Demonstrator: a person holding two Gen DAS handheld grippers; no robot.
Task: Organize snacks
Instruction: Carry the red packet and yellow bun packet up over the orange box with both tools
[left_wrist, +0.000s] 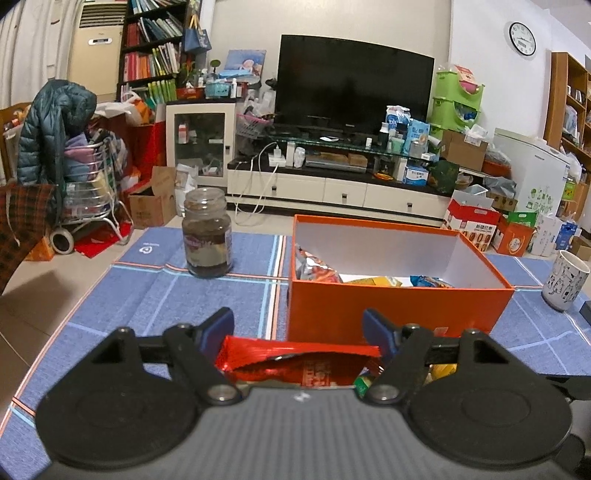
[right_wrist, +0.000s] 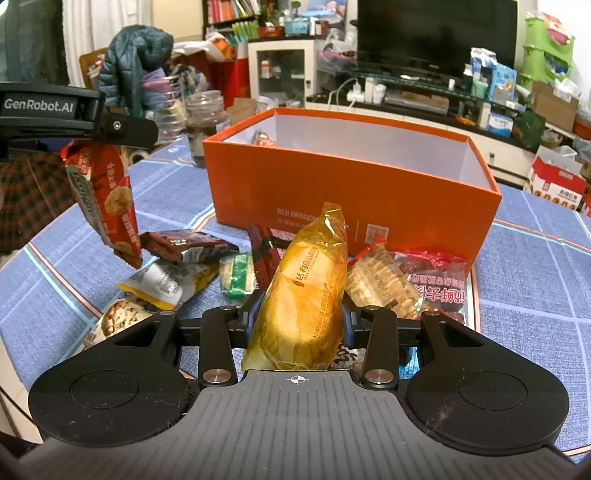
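Right gripper (right_wrist: 297, 321) clamps a yellow-wrapped bread roll (right_wrist: 303, 295); only its view shows the left gripper (right_wrist: 110, 127) holding a dangling red cracker packet (right_wrist: 101, 195).

A glass jar (left_wrist: 207, 233) and a mug (left_wrist: 564, 279) stand on the blue tablecloth (left_wrist: 155, 295).

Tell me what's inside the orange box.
The orange box holds several snack packets, foil, yellow and blue, against its near wall and left corner. That wall hides whatever lies lower.

Open-topped orange box (right_wrist: 351, 192) half empty inside; snack pile (right_wrist: 207, 266) crowding its near wall.
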